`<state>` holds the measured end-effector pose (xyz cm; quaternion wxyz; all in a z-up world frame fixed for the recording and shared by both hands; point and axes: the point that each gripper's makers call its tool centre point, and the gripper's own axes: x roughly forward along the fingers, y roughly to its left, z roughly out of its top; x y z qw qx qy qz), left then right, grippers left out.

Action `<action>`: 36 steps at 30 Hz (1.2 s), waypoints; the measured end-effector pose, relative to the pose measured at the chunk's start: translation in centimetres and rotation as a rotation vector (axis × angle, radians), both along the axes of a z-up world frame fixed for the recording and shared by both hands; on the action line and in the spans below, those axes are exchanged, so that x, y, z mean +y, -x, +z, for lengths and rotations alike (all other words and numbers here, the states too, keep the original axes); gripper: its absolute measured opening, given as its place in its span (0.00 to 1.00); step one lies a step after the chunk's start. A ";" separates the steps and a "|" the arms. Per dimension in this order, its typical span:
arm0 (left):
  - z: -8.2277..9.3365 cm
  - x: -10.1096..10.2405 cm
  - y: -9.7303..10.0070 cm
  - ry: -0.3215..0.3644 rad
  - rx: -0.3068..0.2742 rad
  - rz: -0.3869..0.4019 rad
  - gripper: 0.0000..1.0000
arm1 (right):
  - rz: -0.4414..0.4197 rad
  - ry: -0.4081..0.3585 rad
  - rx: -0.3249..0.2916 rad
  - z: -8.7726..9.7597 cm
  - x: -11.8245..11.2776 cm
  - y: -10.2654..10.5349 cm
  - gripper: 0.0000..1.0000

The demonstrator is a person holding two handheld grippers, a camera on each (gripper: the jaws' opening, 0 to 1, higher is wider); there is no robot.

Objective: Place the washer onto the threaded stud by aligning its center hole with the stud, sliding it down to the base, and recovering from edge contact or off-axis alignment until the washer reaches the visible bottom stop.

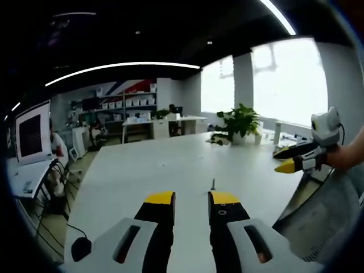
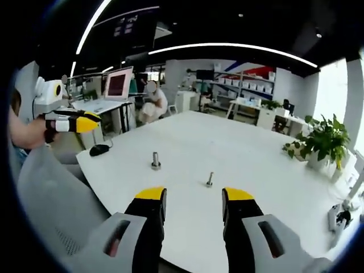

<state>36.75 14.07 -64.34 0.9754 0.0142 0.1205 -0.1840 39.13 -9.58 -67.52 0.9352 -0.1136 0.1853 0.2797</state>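
Both empty — left hand-held gripper narrowly parted, right hand-held gripper wide above the table

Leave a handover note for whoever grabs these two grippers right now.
Left gripper: open, empty, raised over the white table.
Right gripper: open, empty, also over the table.
Job's things: two upright studs stand apart on the table in the right gripper view, a bare threaded stud ahead of the right jaws and a second stud to its left with a wider piece at its base; whether that is the washer is too small to tell.
Done: nothing picked up.
Left: find the washer, grip it, seat it.
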 end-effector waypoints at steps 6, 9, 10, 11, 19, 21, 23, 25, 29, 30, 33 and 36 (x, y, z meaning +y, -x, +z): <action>-0.3 -1.1 0.0 -0.008 0.015 -0.047 0.21 | -0.008 -0.003 -0.011 0.3 -0.3 -0.2 0.41; -0.3 -0.9 0.1 -0.001 0.013 -0.033 0.21 | -0.022 0.001 -0.008 0.1 -0.7 -0.2 0.42; -0.3 -0.7 0.0 -0.001 0.011 -0.027 0.21 | -0.031 -0.005 -0.001 0.0 -0.9 -0.3 0.42; -0.3 -0.6 0.0 0.000 0.010 -0.024 0.21 | -0.039 -0.014 0.000 0.1 -1.1 -0.3 0.42; -0.4 -0.8 0.0 -0.005 0.016 -0.029 0.21 | -0.093 -0.043 -0.001 0.3 -2.0 -0.7 0.42; -0.4 -0.8 0.0 -0.007 0.016 -0.031 0.21 | -0.091 -0.045 0.005 0.2 -1.9 -0.6 0.42; -0.5 -0.7 0.0 -0.011 0.019 -0.030 0.21 | -0.089 -0.031 -0.003 0.2 -1.9 -0.7 0.42; -0.6 -0.9 -0.1 -0.007 0.026 -0.039 0.21 | -0.087 -0.033 0.000 0.2 -1.9 -0.8 0.42; -0.5 -0.8 0.0 -0.008 0.021 -0.034 0.21 | -0.080 -0.024 0.000 0.1 -1.8 -0.7 0.42; -0.4 -0.7 0.0 -0.008 0.019 -0.029 0.21 | -0.080 -0.023 0.002 0.0 -1.8 -0.7 0.42; -0.3 -0.4 -0.1 0.001 0.017 -0.016 0.21 | -0.083 -0.026 0.001 0.1 -1.9 -0.7 0.42; -0.4 -0.5 0.0 0.001 0.019 -0.019 0.21 | -0.088 -0.028 0.002 0.1 -1.9 -0.7 0.42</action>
